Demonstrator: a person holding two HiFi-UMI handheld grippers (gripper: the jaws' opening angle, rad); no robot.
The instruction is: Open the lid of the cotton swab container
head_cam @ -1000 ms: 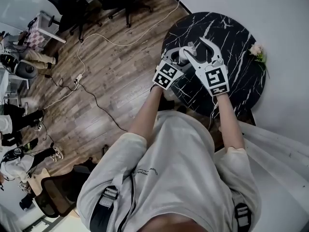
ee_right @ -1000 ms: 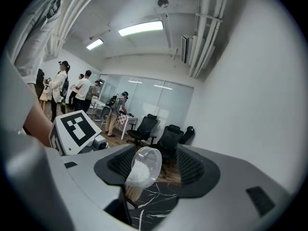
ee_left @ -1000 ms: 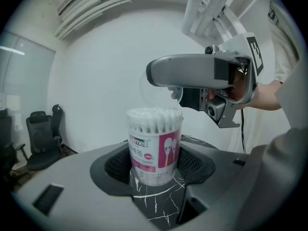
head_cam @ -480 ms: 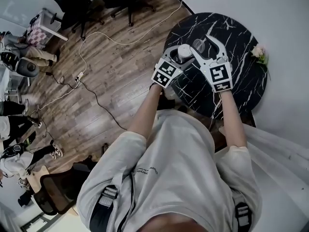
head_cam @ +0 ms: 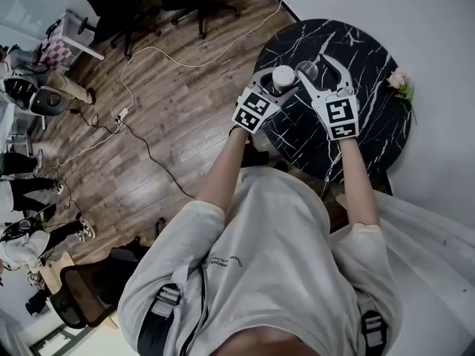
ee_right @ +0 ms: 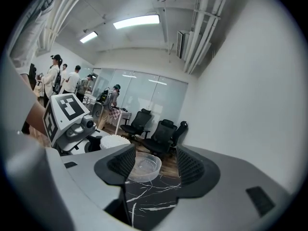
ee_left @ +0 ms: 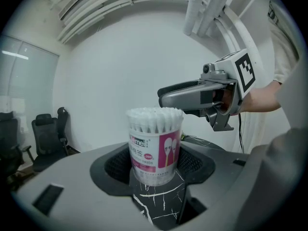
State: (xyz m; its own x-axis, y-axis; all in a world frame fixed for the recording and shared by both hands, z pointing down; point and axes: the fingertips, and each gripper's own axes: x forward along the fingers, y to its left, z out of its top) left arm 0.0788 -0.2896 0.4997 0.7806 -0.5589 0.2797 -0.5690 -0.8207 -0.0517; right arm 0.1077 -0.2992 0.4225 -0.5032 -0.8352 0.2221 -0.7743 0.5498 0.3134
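Standing upright, open cotton swab container (ee_left: 155, 146)

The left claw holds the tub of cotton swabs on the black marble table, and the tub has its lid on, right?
Not quite: the clear lid is off. The left gripper view shows the tub of cotton swabs in the left gripper on the black marble table, swab tips bare. The lid lies on the table between the right gripper's open jaws.

Bright, even indoor light.
Ceiling strips (ee_right: 136, 21) glow above the right tool (ee_right: 153, 163); fisheye edges bend and darken.
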